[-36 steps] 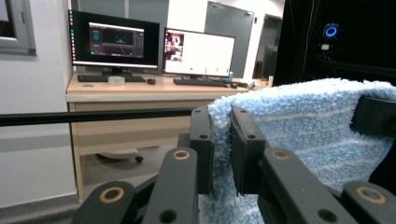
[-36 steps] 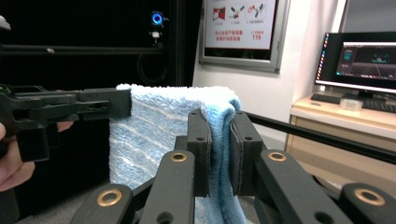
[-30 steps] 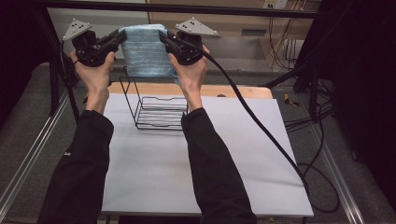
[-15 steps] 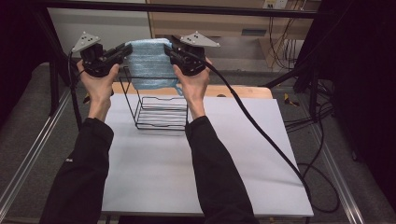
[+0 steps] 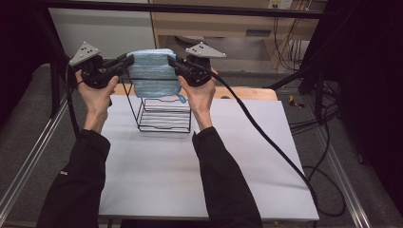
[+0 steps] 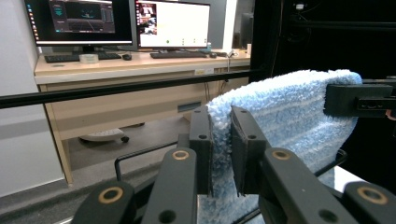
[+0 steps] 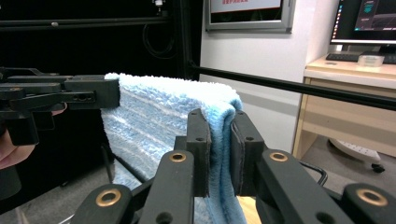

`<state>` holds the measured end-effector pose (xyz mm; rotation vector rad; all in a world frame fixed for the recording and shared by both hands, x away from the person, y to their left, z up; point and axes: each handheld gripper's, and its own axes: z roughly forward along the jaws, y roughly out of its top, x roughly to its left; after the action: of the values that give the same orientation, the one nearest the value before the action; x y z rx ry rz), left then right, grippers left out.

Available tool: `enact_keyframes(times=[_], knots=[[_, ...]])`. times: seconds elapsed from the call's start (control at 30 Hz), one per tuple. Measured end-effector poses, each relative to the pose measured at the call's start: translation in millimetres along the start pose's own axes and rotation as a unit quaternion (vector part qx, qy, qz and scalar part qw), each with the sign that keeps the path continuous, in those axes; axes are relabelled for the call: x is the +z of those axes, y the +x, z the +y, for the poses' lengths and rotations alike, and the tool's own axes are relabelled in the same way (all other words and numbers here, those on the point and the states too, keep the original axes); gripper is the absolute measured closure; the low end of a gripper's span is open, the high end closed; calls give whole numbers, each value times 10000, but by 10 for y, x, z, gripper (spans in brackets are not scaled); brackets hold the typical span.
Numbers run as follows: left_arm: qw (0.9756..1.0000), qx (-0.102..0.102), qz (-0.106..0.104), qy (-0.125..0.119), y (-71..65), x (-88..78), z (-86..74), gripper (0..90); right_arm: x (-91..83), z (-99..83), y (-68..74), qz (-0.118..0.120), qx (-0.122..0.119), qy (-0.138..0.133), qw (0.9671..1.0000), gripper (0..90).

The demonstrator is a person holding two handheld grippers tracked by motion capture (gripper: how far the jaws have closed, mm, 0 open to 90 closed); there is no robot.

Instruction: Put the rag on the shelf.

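Both hands have come down since a second ago, bringing the folded blue towel (image 5: 153,71) lower, so that its bottom edge now hangs just above the top of the black wire rack (image 5: 164,114). Nearest the camera in the high view, two dark sleeves rise from the bottom edge over the white table (image 5: 157,175). Beyond them, the left gripper (image 5: 127,61) clamps the towel's left upper corner, and the right gripper (image 5: 171,61) clamps its right upper corner, so the cloth hangs stretched between them. In the left gripper view the jaws are pressed on a fold of the fluffy towel (image 6: 285,107), with the other gripper holding the far corner. In the right gripper view the jaws likewise pinch the towel (image 7: 163,116) at its edge. Farther off, the rack stands upright on the table near its far edge. Behind the table runs a black bar (image 5: 190,8), then a wooden desk (image 5: 214,23).
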<state>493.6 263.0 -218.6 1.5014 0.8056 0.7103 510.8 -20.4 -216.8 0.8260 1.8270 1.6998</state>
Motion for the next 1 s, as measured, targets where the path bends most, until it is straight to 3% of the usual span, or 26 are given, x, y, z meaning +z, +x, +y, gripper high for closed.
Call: enact_keyframes(times=[0.37,0.7,1.0], knots=[[9998,173,-100,55,-55,-124,-28,798,-69,-37,44,113,69,157,9998,803],[9993,146,-229,257,-58,-154,-106,796,-100,-80,28,241,13,348,9991,799],[9982,244,-315,454,-89,-214,-154,791,-154,-109,52,434,-243,555,9972,797]])
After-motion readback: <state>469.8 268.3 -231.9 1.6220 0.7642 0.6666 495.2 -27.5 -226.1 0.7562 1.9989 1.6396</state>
